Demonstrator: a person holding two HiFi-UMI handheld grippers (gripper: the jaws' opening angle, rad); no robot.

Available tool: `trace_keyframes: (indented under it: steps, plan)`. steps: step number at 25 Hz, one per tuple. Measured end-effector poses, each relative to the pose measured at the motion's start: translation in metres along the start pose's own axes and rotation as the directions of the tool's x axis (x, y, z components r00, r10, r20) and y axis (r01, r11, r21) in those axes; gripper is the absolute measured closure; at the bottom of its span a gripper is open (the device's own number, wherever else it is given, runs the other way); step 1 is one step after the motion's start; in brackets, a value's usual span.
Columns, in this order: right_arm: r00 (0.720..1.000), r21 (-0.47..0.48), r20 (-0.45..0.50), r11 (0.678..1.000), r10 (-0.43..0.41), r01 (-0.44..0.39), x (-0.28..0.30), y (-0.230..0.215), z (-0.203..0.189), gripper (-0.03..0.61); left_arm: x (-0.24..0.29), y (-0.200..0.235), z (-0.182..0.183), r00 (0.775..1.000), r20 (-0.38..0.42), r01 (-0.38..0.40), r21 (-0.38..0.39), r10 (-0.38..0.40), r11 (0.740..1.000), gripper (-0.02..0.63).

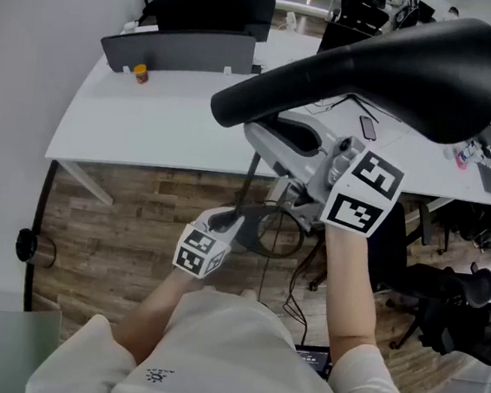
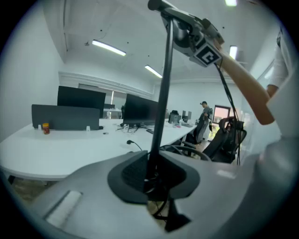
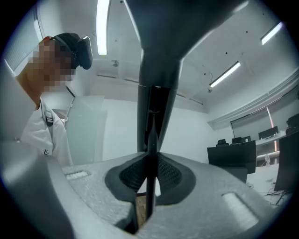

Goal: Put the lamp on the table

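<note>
- Left gripper (image 2: 152, 175) and right gripper (image 3: 148, 179): what did they do?
- Both clamped the lamp (image 1: 399, 63) pole, left low, right near the shade. Lamp was held up before the table (image 1: 148, 129), not on it.

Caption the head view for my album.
The left hand-held gripper and right hand-held gripper hold a black lamp before the white table.
</note>
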State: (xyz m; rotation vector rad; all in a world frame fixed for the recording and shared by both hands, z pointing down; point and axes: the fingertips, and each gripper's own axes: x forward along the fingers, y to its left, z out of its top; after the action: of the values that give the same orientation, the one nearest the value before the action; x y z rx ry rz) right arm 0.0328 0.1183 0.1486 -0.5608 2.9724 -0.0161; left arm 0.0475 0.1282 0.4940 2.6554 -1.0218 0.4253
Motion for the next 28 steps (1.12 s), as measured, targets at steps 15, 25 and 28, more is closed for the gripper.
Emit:
trace_keyframes:
  steps: [15, 25, 28]
  plan:
    - [1.000, 0.013, -0.003, 1.000, -0.002, 0.002, 0.016, 0.012, -0.005, 0.546, -0.016, 0.008, -0.007, 1.000, 0.008, 0.013, 0.004, -0.013, 1.000, 0.558]
    - [1.000, 0.003, 0.003, 1.000, -0.020, 0.020, 0.042, 0.025, -0.005, 0.546, -0.036, 0.026, -0.009, 0.999, 0.021, 0.038, 0.020, -0.039, 0.999, 0.558]
    - [1.000, 0.003, 0.004, 1.000, -0.024, 0.024, 0.048, 0.029, -0.006, 0.546, -0.042, 0.030, -0.010, 0.999, 0.022, 0.044, 0.023, -0.045, 0.999, 0.558]
